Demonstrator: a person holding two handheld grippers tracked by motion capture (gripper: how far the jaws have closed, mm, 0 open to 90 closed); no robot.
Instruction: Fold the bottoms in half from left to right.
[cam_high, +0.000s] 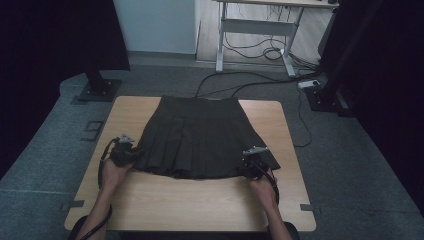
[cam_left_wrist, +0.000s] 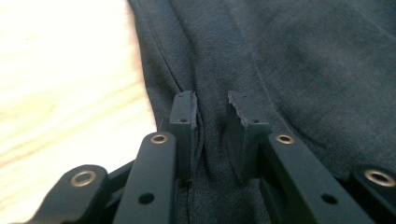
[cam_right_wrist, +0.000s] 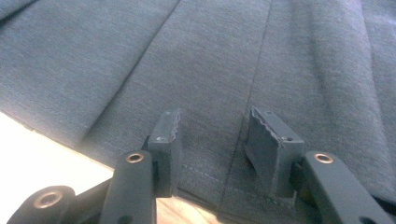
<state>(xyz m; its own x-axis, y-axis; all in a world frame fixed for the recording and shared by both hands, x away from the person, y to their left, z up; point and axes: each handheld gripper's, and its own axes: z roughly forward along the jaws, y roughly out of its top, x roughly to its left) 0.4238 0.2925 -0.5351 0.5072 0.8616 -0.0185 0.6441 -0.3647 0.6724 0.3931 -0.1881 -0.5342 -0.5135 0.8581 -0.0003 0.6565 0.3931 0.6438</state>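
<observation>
Lab or studio room, black curtains (cam_high: 55, 35), grey carpet (cam_high: 350, 165), desk frame (cam_high: 260, 30), floor cables (cam_high: 260, 50), stand base (cam_high: 100, 90)

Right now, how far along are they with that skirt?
Done: the dark pleated skirt lies spread flat on the wooden table. In hand: the left hand-held gripper and right hand-held gripper sit open at its near hem corners. Left: gripping; no fold yet.

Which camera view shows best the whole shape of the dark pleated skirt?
The high view: the skirt lies flat on the table, waistband far, hem near. The left gripper view shows a close patch at its side edge; the right gripper view shows pleats near the hem.
</observation>
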